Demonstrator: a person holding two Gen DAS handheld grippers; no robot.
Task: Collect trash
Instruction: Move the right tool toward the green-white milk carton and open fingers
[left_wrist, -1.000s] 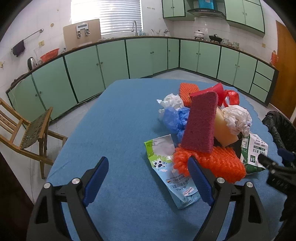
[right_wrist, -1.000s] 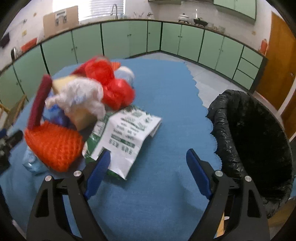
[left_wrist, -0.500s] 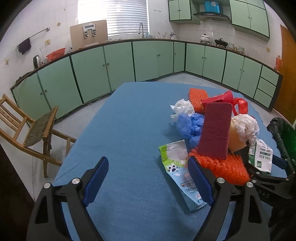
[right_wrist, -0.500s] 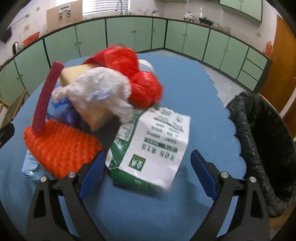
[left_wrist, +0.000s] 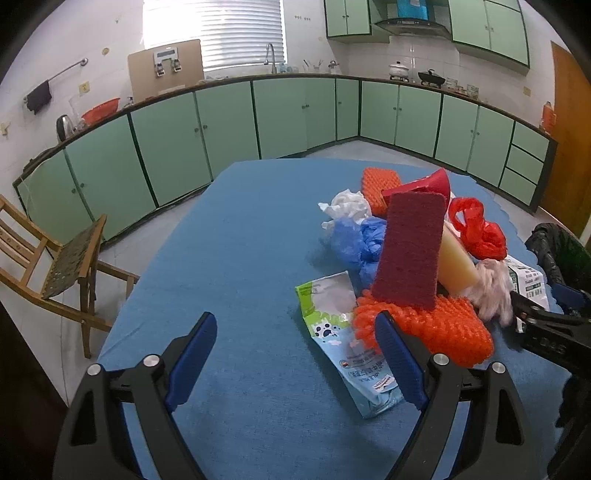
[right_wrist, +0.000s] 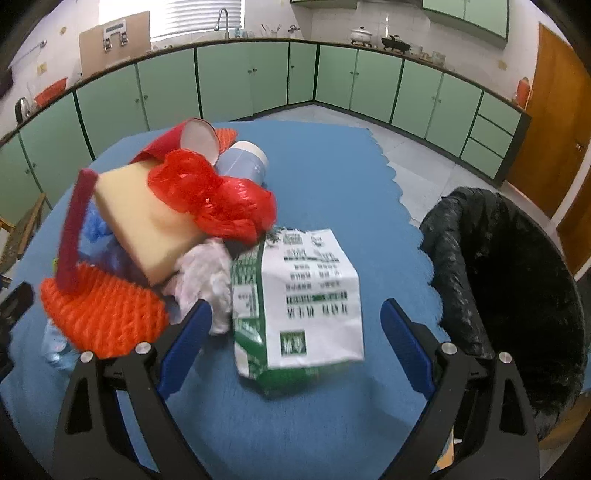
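My right gripper, jaws wide and empty, straddles the green-and-white printed snack bag beside the black-lined bin. I'd lower squarely, then pinch its crumpled edge. My left gripper hangs wide, empty.

Green cabinets run along the far walls under a dark countertop, curving round to a wooden door at the far right. A wooden chair stands on the floor at the left — just beside the blue table. Far back, a bright window with blinds sits above the tap; a white pot and a black wok rest on the counter to the right.
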